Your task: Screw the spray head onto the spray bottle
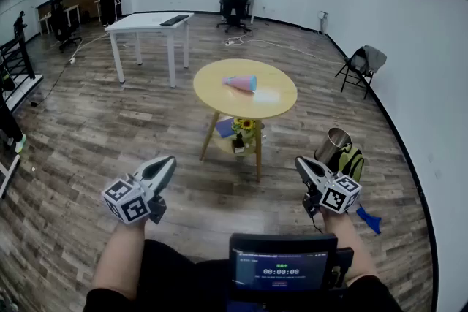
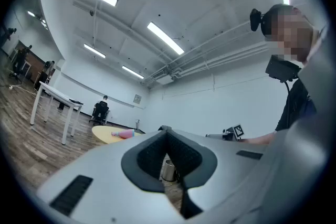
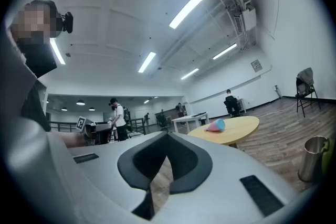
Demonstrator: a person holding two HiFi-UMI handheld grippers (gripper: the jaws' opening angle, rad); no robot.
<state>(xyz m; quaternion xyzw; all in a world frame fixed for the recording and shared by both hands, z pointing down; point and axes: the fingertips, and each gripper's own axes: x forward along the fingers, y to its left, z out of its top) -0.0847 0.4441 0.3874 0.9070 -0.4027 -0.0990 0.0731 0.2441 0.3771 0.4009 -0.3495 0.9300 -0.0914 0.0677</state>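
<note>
Round yellow surface (image 1: 219, 95) on the wood floor (image 1: 88, 135), well ahead of the person. Left gripper (image 1: 171, 160) and right gripper (image 1: 300, 161) are held low and well apart, each with its jaws closed together on nothing. Pink spray bottle (image 1: 240, 82), blue at one end, lies on its side on the surface, well apart from both grippers

We look down on a large room with a grey-brown plank floor (image 1: 88, 135) and plain white walls (image 1: 417, 47). A round yellow surface (image 1: 219, 95) on wooden legs stands mid-floor. Behind it we see a white table (image 1: 142, 22), and farther back a person sits in a black office chair (image 1: 234, 7). A folding chair (image 1: 362, 66) stands by the right wall, with a metal bin (image 1: 333, 146) nearer us. Strip lights (image 2: 165, 38) cross the ceiling.
</note>
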